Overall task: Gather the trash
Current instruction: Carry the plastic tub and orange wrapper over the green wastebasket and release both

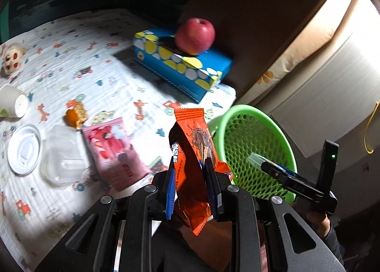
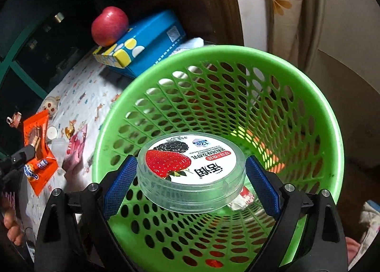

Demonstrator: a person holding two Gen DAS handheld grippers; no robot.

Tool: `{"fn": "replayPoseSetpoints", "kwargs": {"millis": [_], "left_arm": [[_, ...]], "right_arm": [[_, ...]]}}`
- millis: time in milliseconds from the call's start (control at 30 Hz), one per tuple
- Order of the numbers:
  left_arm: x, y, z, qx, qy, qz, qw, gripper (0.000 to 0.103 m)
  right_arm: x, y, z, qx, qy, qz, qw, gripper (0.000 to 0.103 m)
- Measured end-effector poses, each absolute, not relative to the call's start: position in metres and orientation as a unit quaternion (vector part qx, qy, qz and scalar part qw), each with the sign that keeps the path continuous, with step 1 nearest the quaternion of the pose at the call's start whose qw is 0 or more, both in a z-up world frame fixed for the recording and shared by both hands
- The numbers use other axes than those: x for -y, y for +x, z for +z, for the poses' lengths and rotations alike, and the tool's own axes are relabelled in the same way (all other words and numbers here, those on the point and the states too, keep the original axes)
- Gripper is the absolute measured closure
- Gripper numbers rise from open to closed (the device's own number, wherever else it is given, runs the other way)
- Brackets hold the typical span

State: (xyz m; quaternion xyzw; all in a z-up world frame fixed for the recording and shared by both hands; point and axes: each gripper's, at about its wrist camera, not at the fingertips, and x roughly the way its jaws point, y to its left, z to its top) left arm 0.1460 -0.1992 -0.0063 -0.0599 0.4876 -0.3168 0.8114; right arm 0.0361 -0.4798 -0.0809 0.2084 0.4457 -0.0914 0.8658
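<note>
On the table's patterned cloth (image 1: 114,86), starting at its left edge, I see one small skull-like toy (image 1: 10,59), then one white paper cup (image 1: 14,103) lying on its side, and nearer me one round white lid (image 1: 23,149) beside one clear plastic cup (image 1: 63,155). Next come one small orange fruit (image 1: 71,117) touching a netted yellow wrapper, and one pink packet (image 1: 114,150) with printing too blurred to read. My left gripper (image 1: 191,177) is clamped on one orange snack wrapper (image 1: 192,153), held upright above the table's near edge; its blue logo is partly hidden, though from my right-hand camera it looks like "Ovaltine", seen upside down. At the far right corner of the table sits one blue tissue box (image 1: 187,67) with yellow and white spots, and one red apple (image 1: 195,36) rests on top of it. Just off the table's right edge stands one green mesh basket (image 2: 315,115), with a scrap of white and red trash at its bottom. My right gripper (image 2: 191,172) grips one clear round yogurt lid (image 2: 191,169) by its sides, held over the basket's mouth; its label shows one strawberry, one blackberry, Chinese characters and a small "12" badge.
</note>
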Motion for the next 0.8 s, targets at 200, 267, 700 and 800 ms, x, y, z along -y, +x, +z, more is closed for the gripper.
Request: {"fn": "replayPoseSetpoints", "kwargs": {"millis": [200,267,700,800], "left_arm": [[0.234,0.138,-0.008,-0.491,-0.036,-0.337,0.803,0.080],[0.242,0.137,-0.009,-0.491,-0.029,-0.343,0.800,0.080],[0.297,0.132,-0.011,-0.495,0.008,-0.371,0.786,0.080],[0.311,0.127,-0.017,-0.499,0.022,-0.378,0.779,0.080]], "right_arm": [[0.494,0.027,-0.086,-0.453,0.206,-0.106,0.861,0.011],[0.496,0.024,-0.085,-0.451,0.205,-0.110,0.862,0.011],[0.502,-0.011,-0.040,-0.383,0.184,-0.127,0.896,0.011],[0.504,-0.022,-0.031,-0.364,0.190,-0.133,0.902,0.011]]}}
